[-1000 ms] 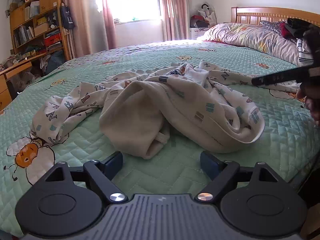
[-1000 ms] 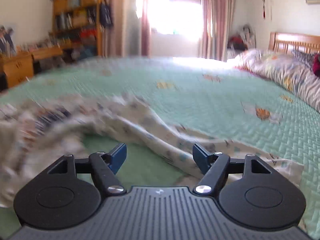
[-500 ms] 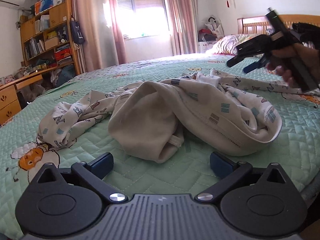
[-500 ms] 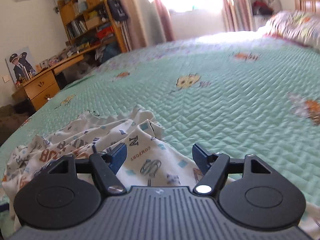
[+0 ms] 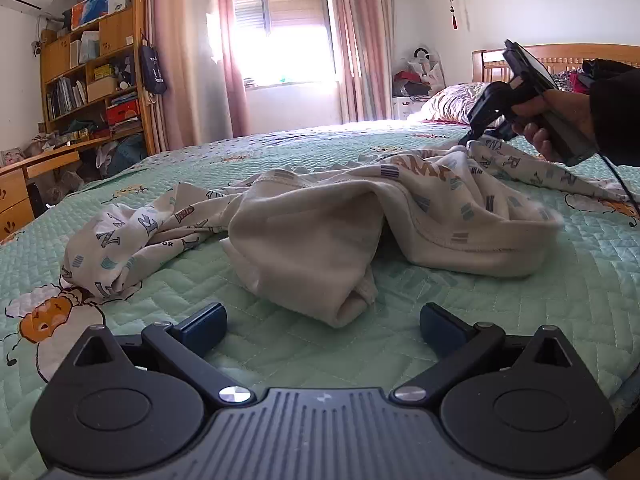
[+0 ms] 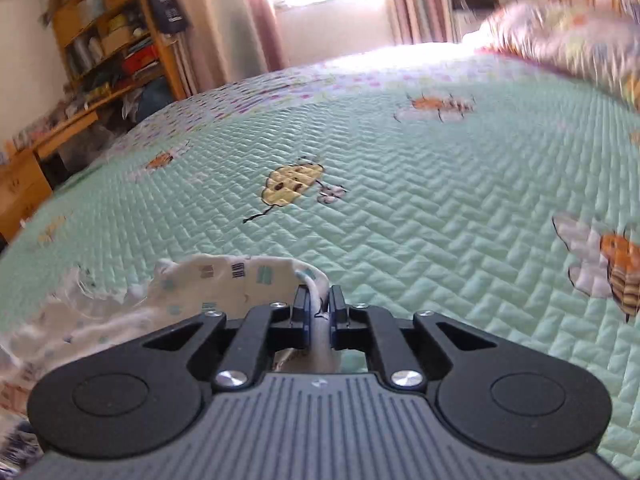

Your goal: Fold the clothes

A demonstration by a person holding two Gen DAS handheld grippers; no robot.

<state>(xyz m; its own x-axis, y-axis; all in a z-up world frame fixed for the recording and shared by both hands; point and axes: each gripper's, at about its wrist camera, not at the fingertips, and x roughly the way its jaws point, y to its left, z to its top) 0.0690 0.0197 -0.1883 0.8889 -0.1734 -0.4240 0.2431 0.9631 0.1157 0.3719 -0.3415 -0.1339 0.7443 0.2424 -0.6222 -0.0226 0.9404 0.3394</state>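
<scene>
A crumpled cream garment (image 5: 320,232) printed with letters and small stripes lies on the green quilt (image 5: 400,344). My left gripper (image 5: 323,320) hovers just in front of its near fold, open, with only quilt between the blue pads. In the left wrist view my right gripper (image 5: 469,139), held by a person's hand (image 5: 560,120), dips to the garment's far right edge. In the right wrist view its jaws are closing, and the right gripper (image 6: 319,304) pinches a hem of the garment (image 6: 224,280) between its pads.
The bed's wooden headboard (image 5: 560,50) and a patterned duvet (image 5: 452,102) lie at the far right. A bookshelf (image 5: 92,80) and desk (image 5: 24,172) stand beyond the bed's left side. A cable (image 5: 620,184) trails from the right gripper.
My right gripper swung across to the garment's far edge and closed on a fold of fabric. My left gripper spread wider and stayed near the front fold.
</scene>
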